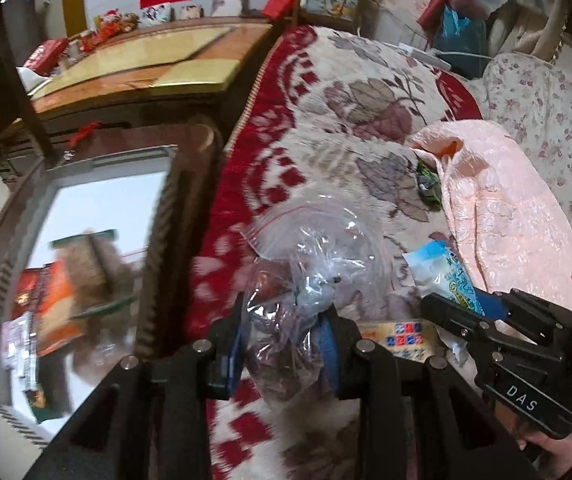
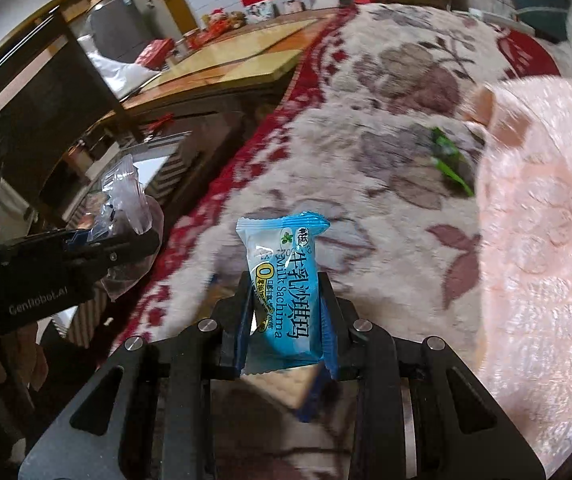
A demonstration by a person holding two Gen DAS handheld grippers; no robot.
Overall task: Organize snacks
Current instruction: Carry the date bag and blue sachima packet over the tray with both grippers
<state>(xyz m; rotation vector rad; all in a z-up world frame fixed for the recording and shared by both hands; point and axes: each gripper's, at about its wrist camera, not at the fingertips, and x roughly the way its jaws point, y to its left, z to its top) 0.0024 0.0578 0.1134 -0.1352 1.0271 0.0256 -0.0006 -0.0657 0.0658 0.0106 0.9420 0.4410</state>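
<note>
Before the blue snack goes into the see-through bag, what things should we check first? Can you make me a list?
1. Right gripper has the blue Milk Sachima packet: ok, pinched between both pads.
2. Left gripper has the clear zip bag: ok, bunched plastic clamped between the fingers.
3. Bag mouth is open for the packet: cannot tell, the plastic is crumpled and the red zip line looks folded.
4. Packet is close to the bag: ok, in the left wrist view it sits just beside it.
5. Other snacks left on the flowered blanket: not ok, a green wrapper lies by the pink quilt.
</note>
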